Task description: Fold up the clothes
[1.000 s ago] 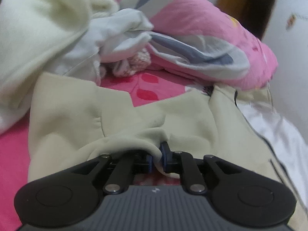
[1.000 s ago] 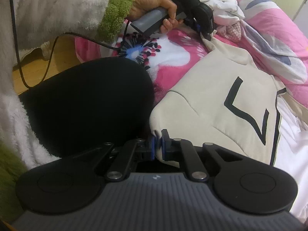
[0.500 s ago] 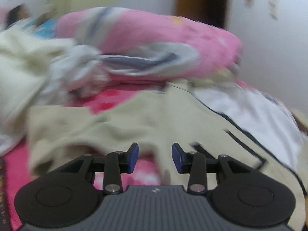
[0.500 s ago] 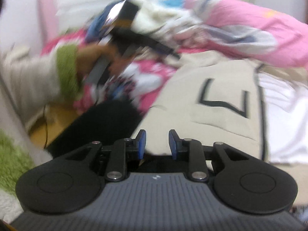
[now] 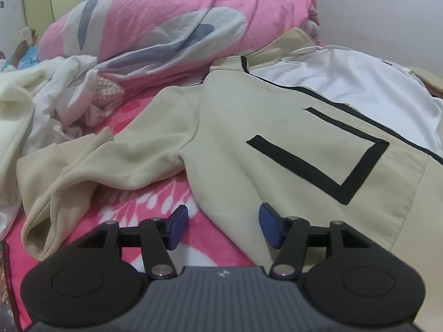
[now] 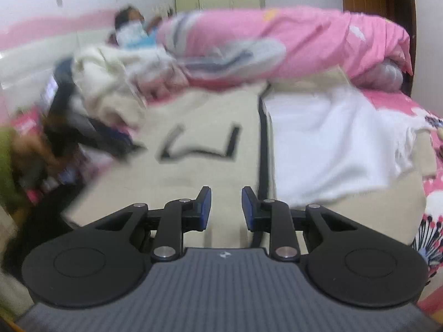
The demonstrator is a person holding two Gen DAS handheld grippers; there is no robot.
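The left gripper (image 5: 223, 225) hangs with its jaws spread wide and empty, just over the lower edge of the cream jacket (image 5: 277, 149) and the pink bedsheet (image 5: 166, 207). The right gripper (image 6: 225, 207) is partly open, holding nothing, above the same jacket (image 6: 193, 171), which lies flat on the bed with its white lining (image 6: 326, 144) turned out. One sleeve (image 5: 91, 163) trails off to the left. Beyond lie a heap of pale clothes (image 5: 41, 96) and a rolled pink quilt (image 5: 171, 22).
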